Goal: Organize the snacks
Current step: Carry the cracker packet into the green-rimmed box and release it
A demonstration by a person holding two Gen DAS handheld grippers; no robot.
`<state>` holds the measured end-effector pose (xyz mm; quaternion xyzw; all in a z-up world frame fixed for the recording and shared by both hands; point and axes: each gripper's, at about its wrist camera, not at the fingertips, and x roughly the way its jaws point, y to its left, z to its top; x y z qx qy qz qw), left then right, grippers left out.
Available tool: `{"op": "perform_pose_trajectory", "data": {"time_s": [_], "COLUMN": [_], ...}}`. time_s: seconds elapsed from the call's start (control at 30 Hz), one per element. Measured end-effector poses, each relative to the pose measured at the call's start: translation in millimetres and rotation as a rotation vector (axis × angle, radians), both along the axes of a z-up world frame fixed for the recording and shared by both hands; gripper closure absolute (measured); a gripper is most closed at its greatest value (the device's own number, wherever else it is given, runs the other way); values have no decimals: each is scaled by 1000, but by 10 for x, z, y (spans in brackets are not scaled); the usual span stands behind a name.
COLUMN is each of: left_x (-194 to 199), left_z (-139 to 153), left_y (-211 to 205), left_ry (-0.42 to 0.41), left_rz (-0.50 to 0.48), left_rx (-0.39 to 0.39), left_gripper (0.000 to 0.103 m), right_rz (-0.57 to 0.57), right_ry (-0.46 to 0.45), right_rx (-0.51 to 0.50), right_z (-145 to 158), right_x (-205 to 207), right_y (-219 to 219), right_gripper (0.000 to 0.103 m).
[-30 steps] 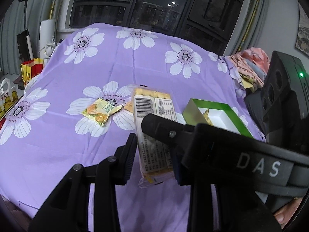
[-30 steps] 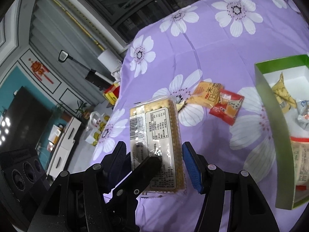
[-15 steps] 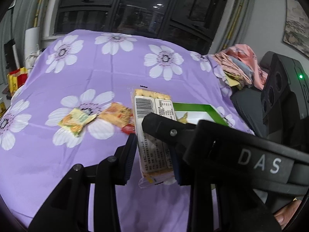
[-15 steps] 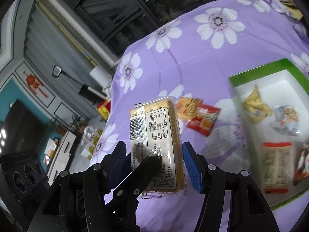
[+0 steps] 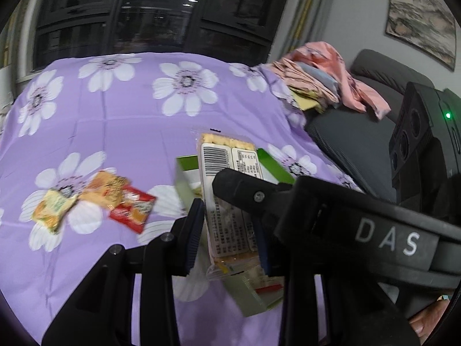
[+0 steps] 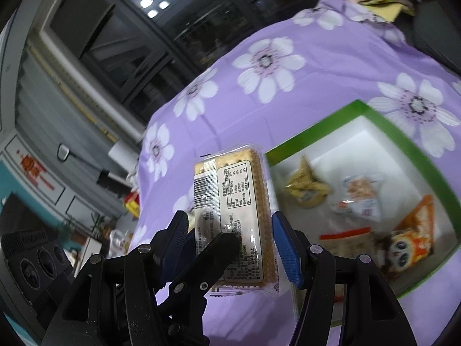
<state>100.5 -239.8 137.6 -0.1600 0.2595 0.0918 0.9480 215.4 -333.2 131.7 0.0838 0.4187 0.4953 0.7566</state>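
Cracker pack (image 6: pixel 233 219) carried from loose snacks (image 5: pixel 95 199) to above green box (image 6: pixel 403 150); both grippers' jaws part-closed, clamping pack; drop-in next

Both fisheye cameras are riding just behind their gripper fingers, looking forward and tilted down at the bed's purple flowered sheet (image 5: pixel 121 121). The left view is facing dark windows (image 5: pixel 161 26) and an armchair; the right view is rolled, leaning toward a wall. Both are sharing the cracker packet (image 5: pixel 230 201) close up and the green box (image 6: pixel 360 184).
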Motion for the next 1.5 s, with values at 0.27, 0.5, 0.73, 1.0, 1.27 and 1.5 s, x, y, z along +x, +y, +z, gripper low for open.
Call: {"op": "perform_pose_trajectory", "data": {"time_s": [0.27, 0.5, 0.73, 1.0, 1.27, 1.5], "left_x": [430, 696, 886, 980, 1030, 1051], "left_z": [-70, -181, -336, -441, -553, -605], "left_y": [-159, -256, -276, -266, -228, -215], "left_ry": [38, 92, 156, 191, 229, 245], "left_rz": [-81, -120, -137, -134, -138, -135], "left_rx": [-2, -3, -34, -57, -103, -128], "left_gripper": [71, 71, 72, 72, 72, 72], "right_rz": [-98, -150, -181, -193, -209, -217], "right_ry": [48, 121, 189, 234, 258, 274], "right_rx": [0, -8, -43, -64, -106, -124], "right_z": [-83, -248, -440, -558, -655, -704], "right_x": [394, 658, 834, 924, 961, 985], "right_y": [-246, -355, -373, -367, -361, -361], "right_gripper": [40, 40, 40, 40, 40, 40]}}
